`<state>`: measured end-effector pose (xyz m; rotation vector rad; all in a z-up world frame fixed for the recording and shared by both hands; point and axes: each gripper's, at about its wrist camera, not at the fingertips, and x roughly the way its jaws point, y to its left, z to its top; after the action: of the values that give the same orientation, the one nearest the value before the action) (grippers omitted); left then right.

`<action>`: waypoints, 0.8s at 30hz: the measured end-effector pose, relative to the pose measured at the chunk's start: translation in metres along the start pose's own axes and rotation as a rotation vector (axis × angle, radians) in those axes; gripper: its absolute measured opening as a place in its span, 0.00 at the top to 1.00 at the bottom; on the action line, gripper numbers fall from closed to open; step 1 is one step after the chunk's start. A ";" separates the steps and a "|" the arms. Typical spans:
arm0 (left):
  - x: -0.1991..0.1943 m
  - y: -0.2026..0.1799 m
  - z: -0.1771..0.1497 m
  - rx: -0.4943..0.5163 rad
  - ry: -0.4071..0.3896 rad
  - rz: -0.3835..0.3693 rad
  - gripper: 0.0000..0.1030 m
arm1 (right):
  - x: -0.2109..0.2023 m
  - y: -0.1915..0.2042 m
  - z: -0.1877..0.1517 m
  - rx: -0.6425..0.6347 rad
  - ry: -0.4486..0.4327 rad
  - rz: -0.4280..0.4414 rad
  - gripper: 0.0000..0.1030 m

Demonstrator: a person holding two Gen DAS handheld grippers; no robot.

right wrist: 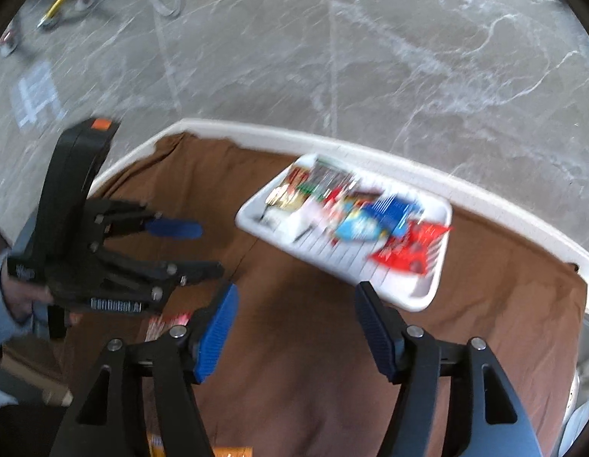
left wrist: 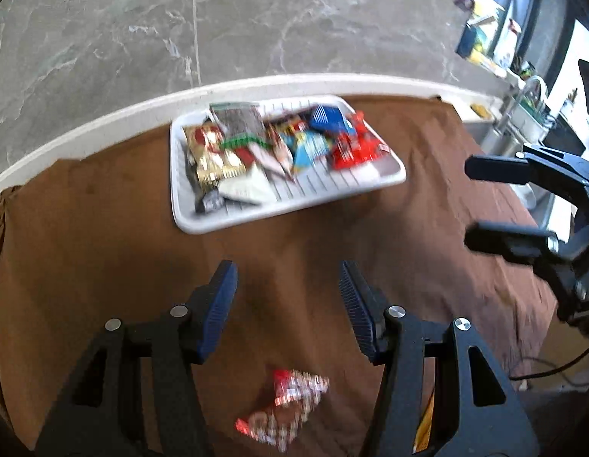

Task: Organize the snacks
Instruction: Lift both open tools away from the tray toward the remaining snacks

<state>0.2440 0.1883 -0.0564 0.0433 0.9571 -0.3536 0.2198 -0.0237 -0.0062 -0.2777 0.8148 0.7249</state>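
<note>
Low in the left wrist frame, below and between the spread fingers of the left gripper [left wrist: 288, 282], a red-and-white snack packet [left wrist: 284, 407] lies loose on the brown cloth [left wrist: 104, 228], its long axis slanting upper right to lower left. The white tray [left wrist: 233, 221] of snacks sits upper centre. The right gripper [right wrist: 294, 304], fingers also apart and empty, seems farther from the packet.
</note>
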 end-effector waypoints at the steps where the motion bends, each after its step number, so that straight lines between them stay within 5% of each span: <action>1: -0.001 -0.002 -0.007 0.011 0.009 0.010 0.48 | -0.001 0.005 -0.008 -0.017 0.013 0.019 0.35; 13: -0.003 -0.012 -0.070 0.083 0.142 -0.017 0.48 | -0.004 0.047 -0.093 -0.283 0.202 0.218 0.26; 24: -0.001 -0.005 -0.095 0.072 0.185 -0.008 0.48 | 0.015 0.099 -0.126 -0.784 0.325 0.262 0.25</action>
<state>0.1669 0.2020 -0.1097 0.1398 1.1279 -0.3960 0.0883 -0.0061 -0.0974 -1.0273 0.8495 1.2543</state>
